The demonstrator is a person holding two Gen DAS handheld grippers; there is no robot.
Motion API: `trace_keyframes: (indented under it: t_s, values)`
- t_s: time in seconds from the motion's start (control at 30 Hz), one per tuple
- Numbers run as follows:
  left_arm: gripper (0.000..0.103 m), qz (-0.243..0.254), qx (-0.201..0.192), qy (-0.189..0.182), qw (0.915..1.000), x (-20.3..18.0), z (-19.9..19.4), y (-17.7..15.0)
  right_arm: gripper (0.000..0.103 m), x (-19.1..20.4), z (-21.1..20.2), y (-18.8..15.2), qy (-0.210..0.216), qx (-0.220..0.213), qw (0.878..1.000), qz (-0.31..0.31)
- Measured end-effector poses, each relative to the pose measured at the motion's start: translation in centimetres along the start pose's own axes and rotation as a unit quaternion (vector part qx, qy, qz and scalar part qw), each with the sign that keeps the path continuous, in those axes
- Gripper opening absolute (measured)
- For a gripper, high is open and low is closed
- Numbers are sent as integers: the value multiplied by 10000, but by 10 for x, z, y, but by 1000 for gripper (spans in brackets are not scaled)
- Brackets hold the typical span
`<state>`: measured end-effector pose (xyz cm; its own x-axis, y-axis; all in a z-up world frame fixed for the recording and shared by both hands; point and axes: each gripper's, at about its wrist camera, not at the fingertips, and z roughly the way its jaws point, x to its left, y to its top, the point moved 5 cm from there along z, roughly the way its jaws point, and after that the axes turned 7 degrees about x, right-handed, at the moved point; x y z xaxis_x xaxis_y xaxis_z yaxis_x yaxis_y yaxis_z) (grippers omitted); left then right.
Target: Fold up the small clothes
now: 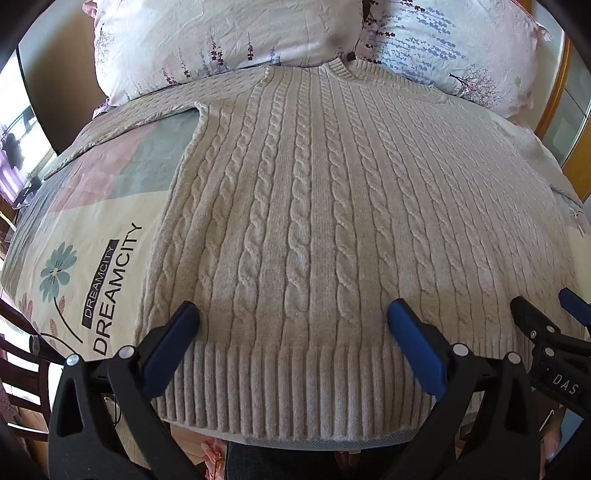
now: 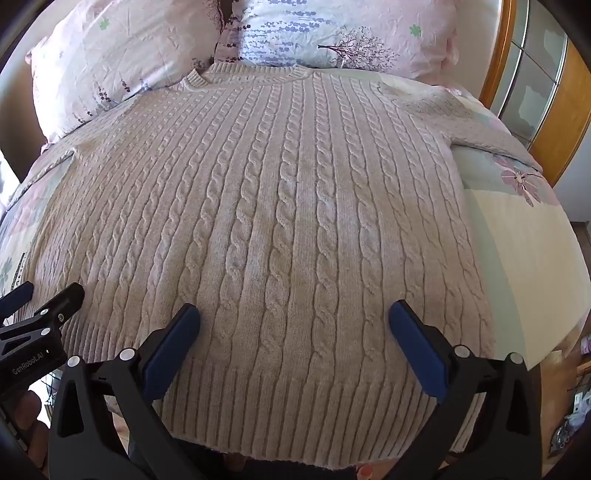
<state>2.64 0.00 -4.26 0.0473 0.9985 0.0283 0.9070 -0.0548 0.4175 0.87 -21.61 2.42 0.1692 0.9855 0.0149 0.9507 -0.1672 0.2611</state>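
A cream cable-knit sweater [image 1: 317, 206] lies flat and spread out on the bed, neck toward the pillows, ribbed hem at the near edge; it also fills the right wrist view [image 2: 280, 221]. Its sleeves stretch out to the left [image 1: 147, 110] and right [image 2: 480, 125]. My left gripper [image 1: 293, 314] is open and empty, hovering over the left part of the hem. My right gripper [image 2: 293, 314] is open and empty over the right part of the hem. Each gripper shows at the edge of the other's view: the right gripper [image 1: 546, 317], the left gripper [image 2: 40, 299].
The bed has a pastel floral quilt printed "DREAMCITY" [image 1: 110, 291]. Two floral pillows [image 1: 221, 40] [image 2: 351, 33] lie behind the sweater's neck. A wooden-framed cabinet [image 2: 535, 92] stands to the right, a dark wooden chair [image 1: 22, 362] to the left.
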Motion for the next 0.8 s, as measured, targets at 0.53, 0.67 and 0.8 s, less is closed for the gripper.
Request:
trace_keyframes:
  t_s: [0.53, 0.67, 0.8]
  values:
    - [101, 3, -27, 9, 10000, 0, 0, 0, 102, 0, 0, 0, 2, -9, 10000, -6]
    - [101, 3, -30, 10, 10000, 0, 0, 0, 102, -1, 0, -1, 3, -17, 10000, -6]
    - [101, 4, -32, 11, 10000, 0, 0, 0, 102, -3, 1, 1, 4, -16, 10000, -6]
